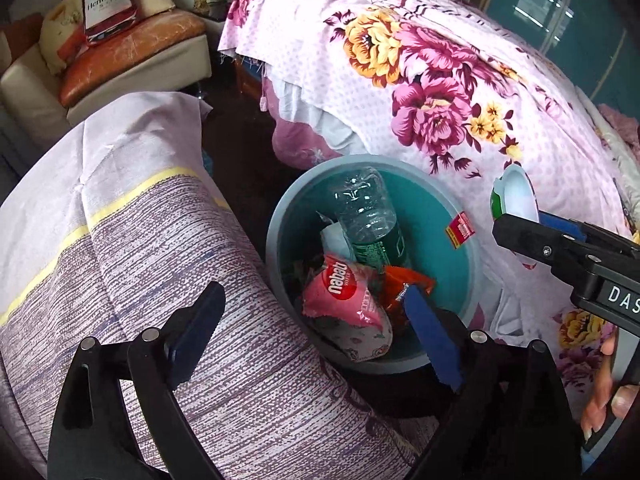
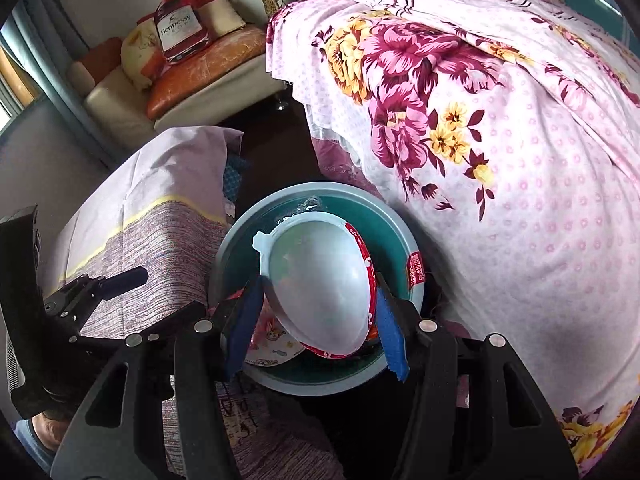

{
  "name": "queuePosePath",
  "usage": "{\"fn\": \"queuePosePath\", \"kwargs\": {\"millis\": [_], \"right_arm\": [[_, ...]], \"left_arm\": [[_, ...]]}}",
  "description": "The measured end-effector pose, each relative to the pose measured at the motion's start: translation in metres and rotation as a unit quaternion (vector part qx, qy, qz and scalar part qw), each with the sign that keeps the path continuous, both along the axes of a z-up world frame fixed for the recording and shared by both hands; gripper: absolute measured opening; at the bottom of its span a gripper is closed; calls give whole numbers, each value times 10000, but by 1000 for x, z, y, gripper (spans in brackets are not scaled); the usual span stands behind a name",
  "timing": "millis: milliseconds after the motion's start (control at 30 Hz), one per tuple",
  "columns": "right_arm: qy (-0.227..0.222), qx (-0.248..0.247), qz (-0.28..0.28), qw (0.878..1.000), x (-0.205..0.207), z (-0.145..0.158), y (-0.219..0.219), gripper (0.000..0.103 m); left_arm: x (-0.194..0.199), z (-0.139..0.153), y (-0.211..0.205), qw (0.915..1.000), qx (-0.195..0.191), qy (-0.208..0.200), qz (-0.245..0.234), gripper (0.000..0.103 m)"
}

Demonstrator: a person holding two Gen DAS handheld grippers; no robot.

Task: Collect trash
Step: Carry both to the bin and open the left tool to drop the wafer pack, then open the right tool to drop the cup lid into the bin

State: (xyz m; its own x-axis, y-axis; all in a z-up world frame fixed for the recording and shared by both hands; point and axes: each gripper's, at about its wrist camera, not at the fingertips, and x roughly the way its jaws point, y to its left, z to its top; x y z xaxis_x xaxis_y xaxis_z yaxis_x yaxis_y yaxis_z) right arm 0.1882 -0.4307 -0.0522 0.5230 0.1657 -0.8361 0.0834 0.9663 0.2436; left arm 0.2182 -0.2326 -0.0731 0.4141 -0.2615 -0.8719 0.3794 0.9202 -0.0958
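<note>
Holding an empty white bowl-shaped cup (image 2: 320, 288) with a red printed rim, right gripper (image 2: 316, 320) clamped on its sides between blue pads (image 2: 390, 336), mouth tilted toward the camera. Positioned directly above the round grey-teal bin (image 2: 412, 300), which sits on the dark floor between a striped lilac-covered seat (image 1: 140, 260) and the floral bed cover (image 1: 420, 80). Judged relation for the coming move: cup straight over the bin opening, so a release alone should drop it in, with no sideways travel needed. Noted risk: cup mouth nearly as wide as the free space inside, possible catch on the bin rim. Bin contents seen from the left wrist: clear plastic bottle (image 1: 366, 216) lying with its long axis running away from the camera, pink snack wrapper (image 1: 344, 300), orange wrapper (image 1: 404, 284), patterned paper cup (image 1: 360, 340). Left gripper (image 1: 312, 336) spread wide and carrying nothing, poised at the near rim of the bin. Right gripper judged nearer to completing a deposit. Armchair with a bottle-shaped cushion (image 1: 104, 4) well apart in the background.
</note>
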Motion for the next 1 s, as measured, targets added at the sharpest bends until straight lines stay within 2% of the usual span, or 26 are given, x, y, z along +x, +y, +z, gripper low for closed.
{"fn": "queuePosePath", "kwargs": {"millis": [500,933,1000], "right_arm": [[161,-134,307,9993,11,-6,36,52],[355,-276,451,9980,22,-15,62,53],[369,-278,486,9978,23,-15,65,61]], "left_arm": [[-11,3,48,9988,-208,79,433,96],[-12,-4,71,9973,-386,193,592,97],[-12,-5,72,9971,-420,251,583,97]]}}
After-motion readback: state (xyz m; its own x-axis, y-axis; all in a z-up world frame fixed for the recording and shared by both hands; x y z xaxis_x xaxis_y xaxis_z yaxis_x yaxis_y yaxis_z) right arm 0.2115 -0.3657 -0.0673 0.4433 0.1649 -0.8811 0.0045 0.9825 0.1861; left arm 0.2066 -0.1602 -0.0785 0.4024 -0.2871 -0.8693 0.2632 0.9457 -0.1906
